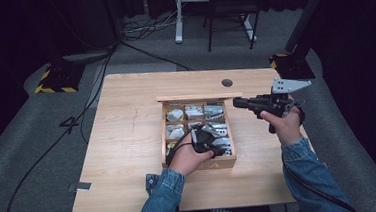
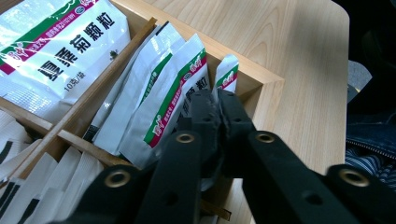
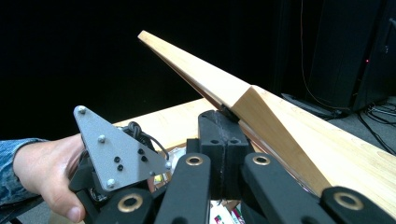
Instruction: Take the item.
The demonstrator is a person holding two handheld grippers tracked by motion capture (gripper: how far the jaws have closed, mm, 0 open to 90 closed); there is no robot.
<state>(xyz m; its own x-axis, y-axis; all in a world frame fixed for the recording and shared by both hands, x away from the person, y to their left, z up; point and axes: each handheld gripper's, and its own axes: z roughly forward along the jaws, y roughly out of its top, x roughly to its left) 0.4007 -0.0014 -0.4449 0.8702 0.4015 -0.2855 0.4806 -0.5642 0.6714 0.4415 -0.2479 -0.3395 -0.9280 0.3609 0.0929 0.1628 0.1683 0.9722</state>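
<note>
Dark curtains and a grey floor ring the wooden table (image 1: pixel 128 140) where I'm working, with the compartmented wooden box (image 1: pixel 200 164) sitting near its middle. My right gripper (image 3: pixel 223 122) has its jaws closed on the right end of the box's lid (image 3: pixel 261 112), which stands raised and tilted back — so the opening step looks done. My left gripper (image 2: pixel 218 106) reaches down into the near-right compartment, where several white sachets (image 2: pixel 154 102) with green and red stripes stand on edge; its jaws are pinched narrow around the top edge of 1 sachet (image 2: pixel 226 70) at the right corner of that compartment, just beside the box wall. I judge the grasp made but the lift not yet begun, since the sachet sits low among its neighbours. Left to do, as I read it: draw it up and out, clear of the divider, while my right hand holds the lid up.
</note>
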